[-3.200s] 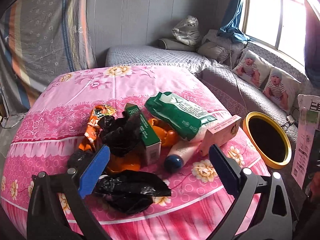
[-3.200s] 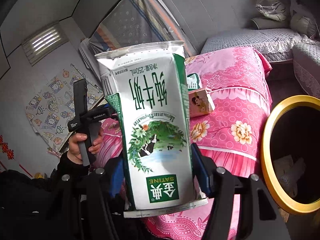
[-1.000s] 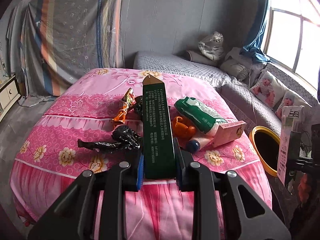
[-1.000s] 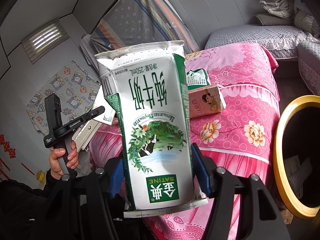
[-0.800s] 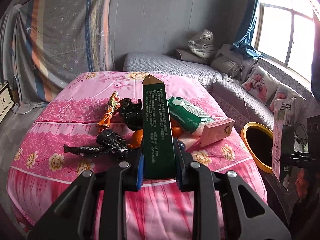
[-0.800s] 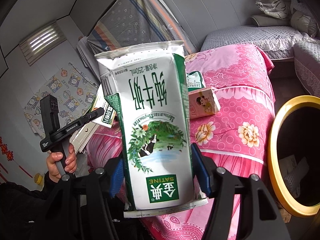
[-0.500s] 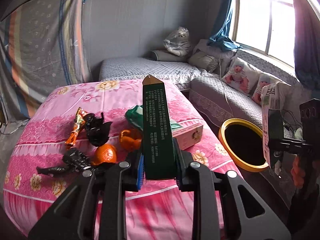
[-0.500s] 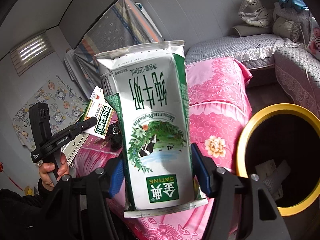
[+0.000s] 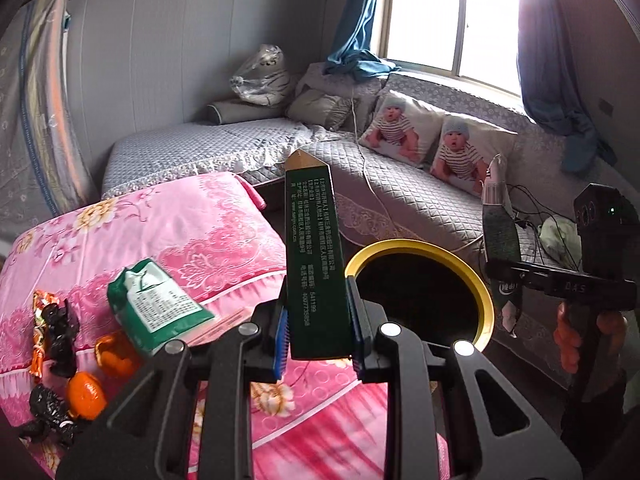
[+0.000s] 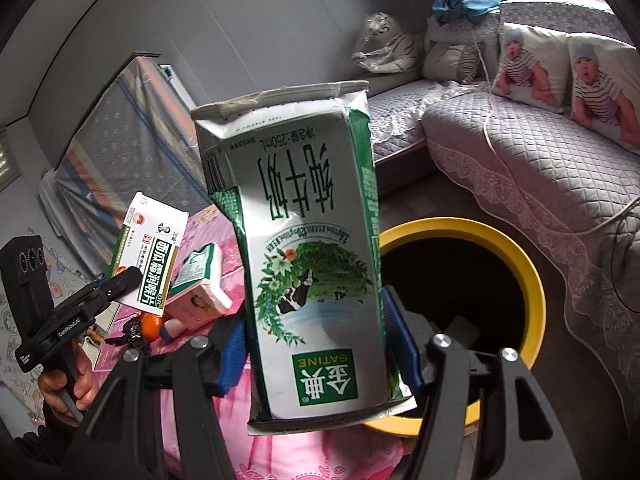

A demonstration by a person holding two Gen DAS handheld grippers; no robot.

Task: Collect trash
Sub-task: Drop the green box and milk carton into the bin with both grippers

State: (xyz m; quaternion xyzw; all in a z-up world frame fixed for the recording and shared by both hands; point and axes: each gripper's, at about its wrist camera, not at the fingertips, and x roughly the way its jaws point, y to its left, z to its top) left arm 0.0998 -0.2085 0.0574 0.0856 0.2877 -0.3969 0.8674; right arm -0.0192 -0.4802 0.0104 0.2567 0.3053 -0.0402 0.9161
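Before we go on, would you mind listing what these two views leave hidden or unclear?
- Bin contents: right wrist view, milk carton and right gripper cover much; the interior is dark.
- Pink box: left wrist view, mostly behind the left gripper and green box.
- Bottle: right wrist view, only its end shows.

Daylight pours through a window [image 9: 452, 20] set in the far wall, with blue curtains [image 9: 354, 28] hanging at either side. Below it runs a long grey quilted sofa [image 9: 420, 196], bearing two pillows printed with babies [image 9: 436, 136] and a plastic-wrapped striped toy [image 9: 262, 76] at its far corner. The walls are plain grey panels [image 9: 160, 40]. A patterned cloth [image 9: 36, 120] drapes over furniture on the left. A pink flowered bed [image 9: 192, 232] stands in front.
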